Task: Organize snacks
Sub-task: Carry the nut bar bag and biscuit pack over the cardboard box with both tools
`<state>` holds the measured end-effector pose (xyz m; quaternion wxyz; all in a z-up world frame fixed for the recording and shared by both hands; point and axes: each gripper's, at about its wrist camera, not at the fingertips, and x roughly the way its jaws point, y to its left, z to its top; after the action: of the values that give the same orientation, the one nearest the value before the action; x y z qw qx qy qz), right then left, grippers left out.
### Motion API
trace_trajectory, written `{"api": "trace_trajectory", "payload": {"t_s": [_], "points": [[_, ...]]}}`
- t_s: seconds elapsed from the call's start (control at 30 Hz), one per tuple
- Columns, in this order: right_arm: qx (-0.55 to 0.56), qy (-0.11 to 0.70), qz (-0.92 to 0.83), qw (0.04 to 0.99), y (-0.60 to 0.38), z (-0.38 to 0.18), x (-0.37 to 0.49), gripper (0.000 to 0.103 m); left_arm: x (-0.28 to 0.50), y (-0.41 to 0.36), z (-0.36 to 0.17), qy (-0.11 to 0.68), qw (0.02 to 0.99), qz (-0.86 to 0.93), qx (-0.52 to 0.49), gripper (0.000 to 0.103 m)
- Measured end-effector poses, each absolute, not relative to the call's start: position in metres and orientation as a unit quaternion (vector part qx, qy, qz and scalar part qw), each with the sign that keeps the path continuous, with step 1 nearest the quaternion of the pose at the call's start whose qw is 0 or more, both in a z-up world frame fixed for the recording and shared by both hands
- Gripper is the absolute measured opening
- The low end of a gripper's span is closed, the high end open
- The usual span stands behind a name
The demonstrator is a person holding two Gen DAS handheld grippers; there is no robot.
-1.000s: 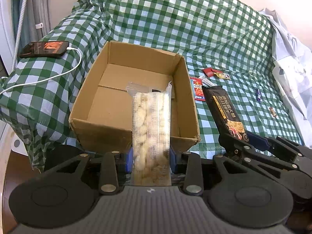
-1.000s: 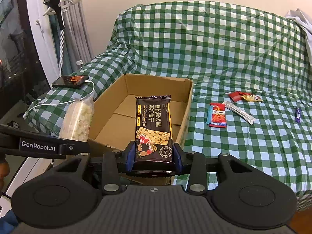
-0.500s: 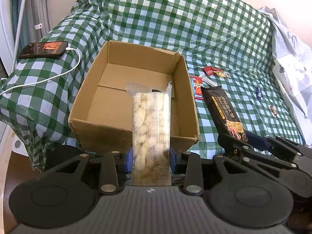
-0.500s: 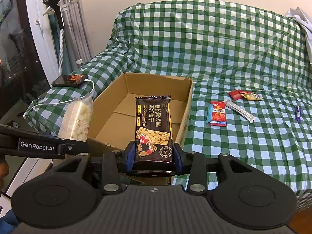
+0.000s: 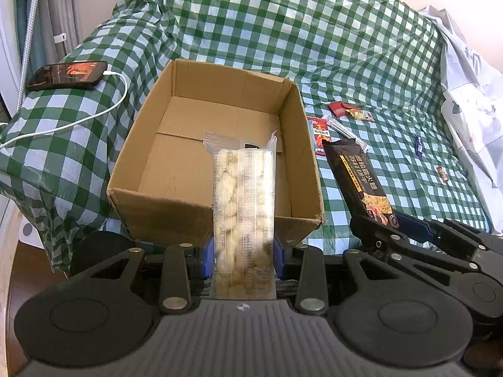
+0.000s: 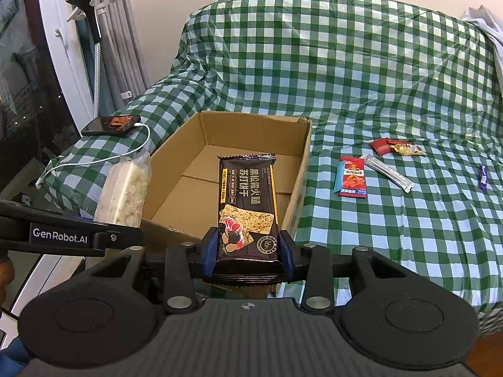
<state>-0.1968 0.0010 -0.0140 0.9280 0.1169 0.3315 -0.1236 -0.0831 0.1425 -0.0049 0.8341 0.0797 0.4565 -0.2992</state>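
- The left gripper had its fingers closed on a clear pack of pale puffed snacks, held lengthwise, likely for sliding in
- The right gripper clamped a black cracker packet the same way
- Both hung at the near rim of the open brown cardboard box
- Beyond, small loose sachets lay on the green checked bed cover, unsorted

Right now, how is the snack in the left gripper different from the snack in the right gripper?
The left gripper holds a clear packet whose pale, lumpy pieces show through; the right gripper holds a black cracker packet, opaque, printed with gold text and a cracker picture. The clear one looks thicker, the black one flat. Both are long packets clamped at the lower end, pointing toward the open cardboard box, not yet inside it.
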Motion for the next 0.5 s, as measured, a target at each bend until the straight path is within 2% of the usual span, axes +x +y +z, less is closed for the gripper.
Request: {"api": "trace_trajectory", "payload": {"t_s": [0.5], "points": [[0.115, 0.353, -0.124, 0.920, 0.004, -0.025, -0.190, 0.042, -0.066, 0.143, -0.017, 0.469, 0.830, -0.291, 0.076, 0.040]]}}
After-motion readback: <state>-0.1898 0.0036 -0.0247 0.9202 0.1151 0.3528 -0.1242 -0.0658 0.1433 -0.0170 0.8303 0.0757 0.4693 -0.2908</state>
